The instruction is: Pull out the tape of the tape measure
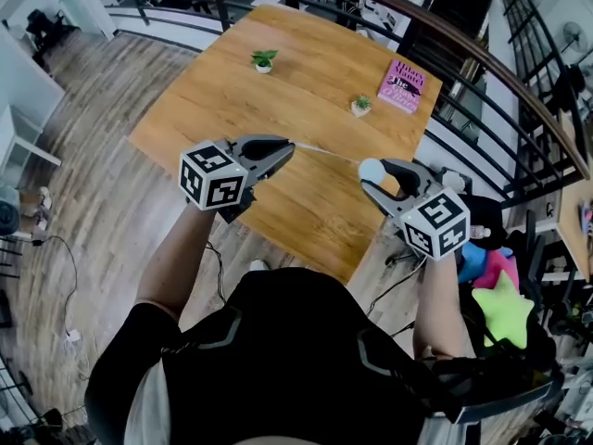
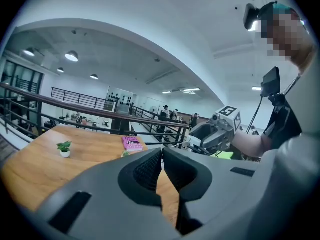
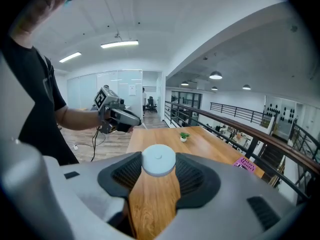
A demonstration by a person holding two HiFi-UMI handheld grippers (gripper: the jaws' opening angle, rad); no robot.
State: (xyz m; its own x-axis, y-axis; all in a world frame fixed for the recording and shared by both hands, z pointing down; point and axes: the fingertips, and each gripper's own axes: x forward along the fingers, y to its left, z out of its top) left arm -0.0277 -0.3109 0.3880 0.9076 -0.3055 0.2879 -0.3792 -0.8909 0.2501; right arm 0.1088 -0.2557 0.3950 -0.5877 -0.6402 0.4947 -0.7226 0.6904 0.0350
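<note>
At mid-frame over the desk [image 1: 232, 91], the right claw [image 1: 374, 176] grips the white tape measure [image 3: 159, 160]; the left claw [image 1: 283, 149] is closed on the tape [image 1: 324, 153]. Best draw the 2 apart steadily, tape straight.

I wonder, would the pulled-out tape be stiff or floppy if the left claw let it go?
Probably floppy: the tape looks thin, straight only because it is stretched between the left claw and the round white case. It seems light, and would likely retract or droop.
</note>
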